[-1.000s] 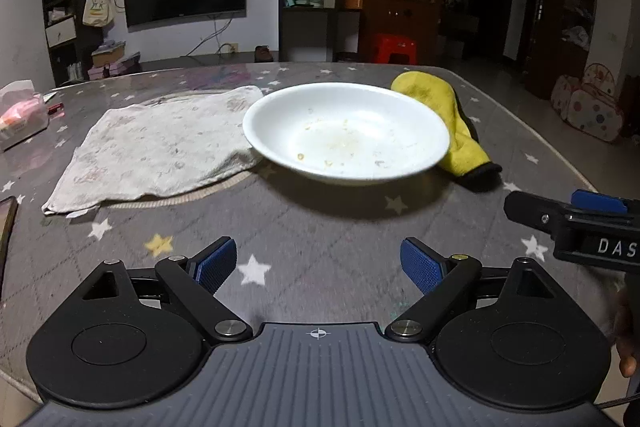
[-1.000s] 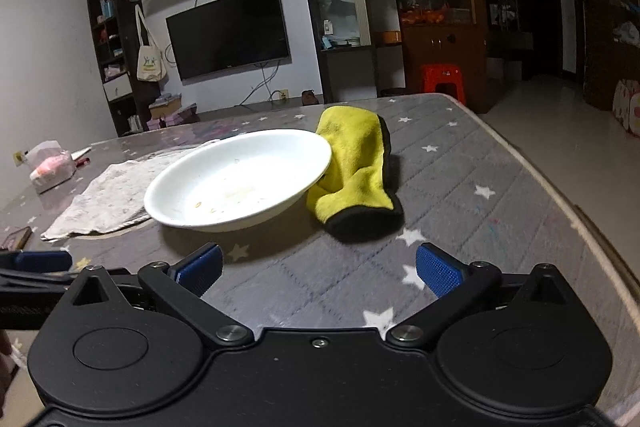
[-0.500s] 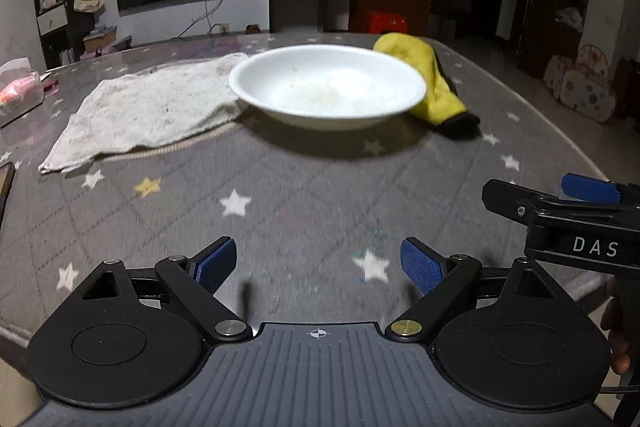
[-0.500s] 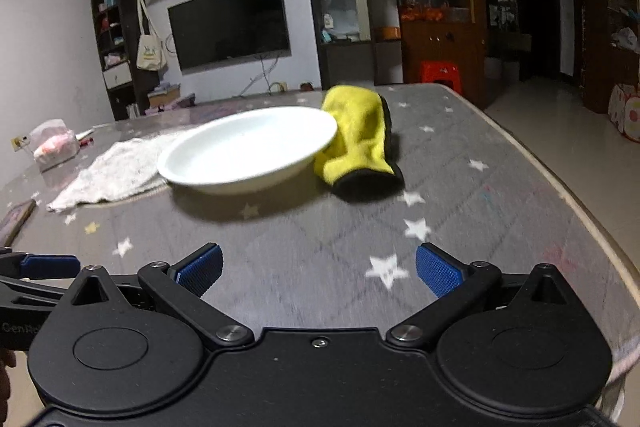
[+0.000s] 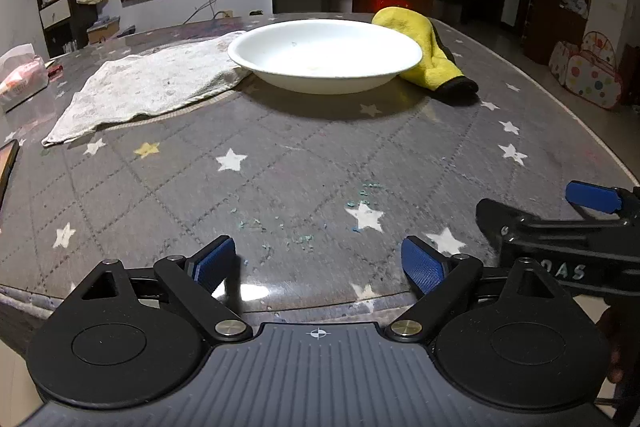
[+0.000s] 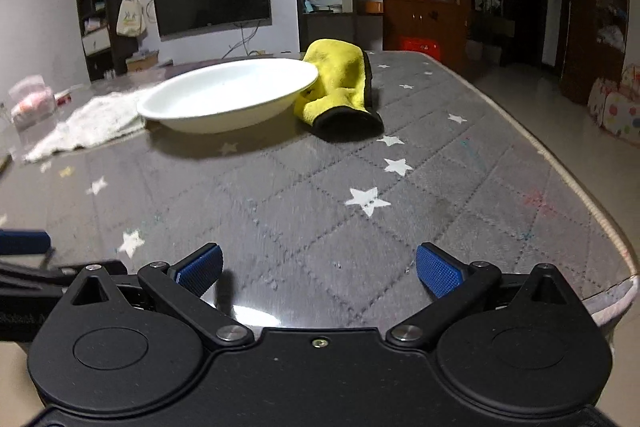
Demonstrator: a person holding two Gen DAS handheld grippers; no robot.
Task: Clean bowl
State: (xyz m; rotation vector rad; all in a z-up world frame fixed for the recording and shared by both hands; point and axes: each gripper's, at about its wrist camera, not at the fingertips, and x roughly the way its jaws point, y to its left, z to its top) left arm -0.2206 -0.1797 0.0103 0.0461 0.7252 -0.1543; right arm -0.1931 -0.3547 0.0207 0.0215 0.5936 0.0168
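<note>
A white shallow bowl (image 5: 325,55) with faint food specks stands at the far side of the grey star-patterned table (image 5: 280,179); it also shows in the right wrist view (image 6: 230,95). A yellow cleaning mitt with a black cuff (image 5: 430,61) lies right of it, its edge under the bowl's rim (image 6: 340,89). My left gripper (image 5: 318,261) is open and empty, low at the table's near edge. My right gripper (image 6: 318,269) is open and empty, also at the near edge; it shows at the right in the left wrist view (image 5: 560,223).
A stained white cloth (image 5: 152,87) lies left of the bowl, partly under it. A tissue pack (image 5: 20,77) sits at the far left. A dark flat object (image 5: 8,163) lies at the left edge. The table's right edge (image 6: 592,211) curves close by.
Both grippers have pulled back from the bowl and dropped lower, down to the table's near edge. Bowl, mitt and cloth have not moved.
</note>
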